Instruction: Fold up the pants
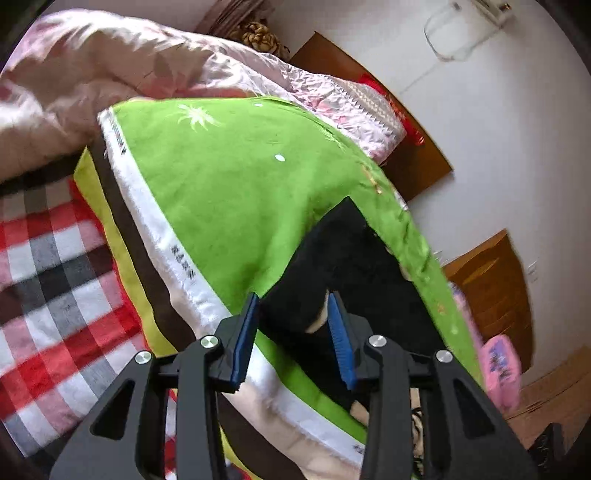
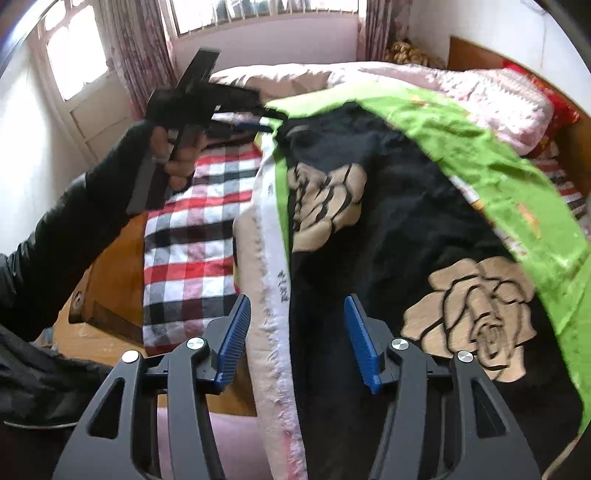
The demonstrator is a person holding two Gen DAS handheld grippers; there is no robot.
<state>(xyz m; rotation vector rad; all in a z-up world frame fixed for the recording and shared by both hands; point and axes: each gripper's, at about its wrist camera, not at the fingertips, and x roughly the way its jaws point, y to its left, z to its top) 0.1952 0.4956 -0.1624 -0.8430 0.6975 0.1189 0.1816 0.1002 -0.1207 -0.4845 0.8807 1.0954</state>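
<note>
Black fleece pants printed with large beige roses [image 2: 388, 206] lie lengthwise on a bright green cloth with a white printed selvedge [image 1: 221, 177], which appears laid over the bed as a flat folding surface; in my right wrist view the garment runs from 12 o'clock down to 5 o'clock. A flap of the green cloth drapes over the garment's side at 2 o'clock.

My left gripper [image 1: 293, 332] has its blue ribbed pads [image 1: 245, 339] parted around a black edge of the pants, one pad on each side with daylight between; I judge it poised to pinch, not yet clamped. From the right wrist view that same tool sits at 11 o'clock, at the far end of the garment, likely so one end can be lifted toward the other.

My right gripper [image 2: 297, 332] hangs released over the near end at 6 o'clock, fingers spread astride the line where black fabric meets the white selvedge, touching nothing that I can make out.

A red, white and grey checked blanket [image 2: 192, 236] lies at 9 o'clock, a rumpled pink floral quilt [image 2: 461, 88] at 1 o'clock, and a curtained window [image 2: 258, 14] at 12 o'clock.
</note>
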